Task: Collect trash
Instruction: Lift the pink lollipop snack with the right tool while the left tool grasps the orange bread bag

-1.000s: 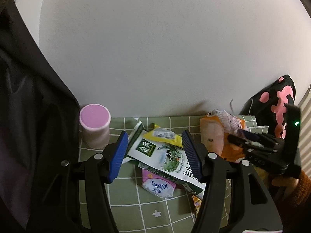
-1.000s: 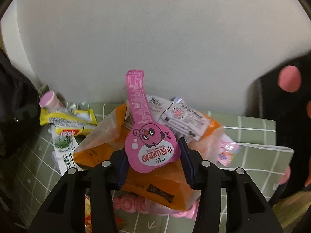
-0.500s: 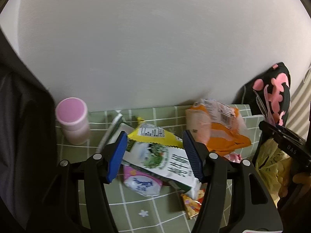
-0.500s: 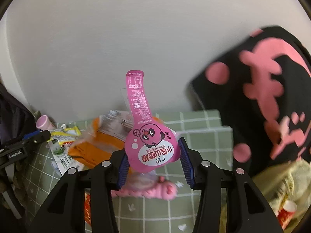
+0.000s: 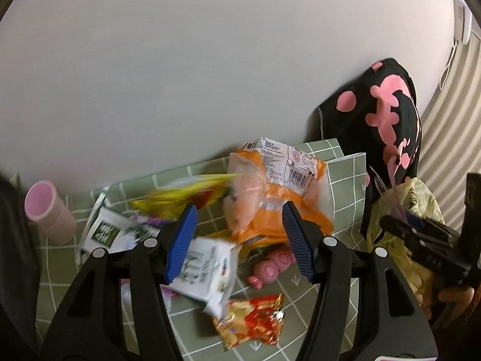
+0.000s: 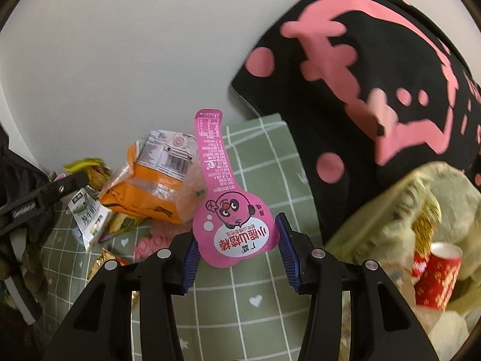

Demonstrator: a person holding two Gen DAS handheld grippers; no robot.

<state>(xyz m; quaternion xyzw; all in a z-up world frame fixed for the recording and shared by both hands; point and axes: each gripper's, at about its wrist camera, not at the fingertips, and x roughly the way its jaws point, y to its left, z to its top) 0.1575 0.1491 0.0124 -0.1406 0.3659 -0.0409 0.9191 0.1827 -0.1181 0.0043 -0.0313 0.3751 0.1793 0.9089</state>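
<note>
Right tool [image 6: 236, 254] is closed on a pink spoon-shaped wrapper [image 6: 224, 207], printed with a cartoon face and Chinese characters too small to be read. Beside it, at the tabletop [image 6: 264, 162] edge, a pale yellow-green trash bag [image 6: 396, 198] holding a red paper cup [image 6: 437, 273] is seen. Left tool [image 5: 239, 240] is held open above a white and green carton [image 5: 207, 270]; its print is blurred. An orange plastic bag [image 5: 270, 186] with a barcode lies behind.
</note>
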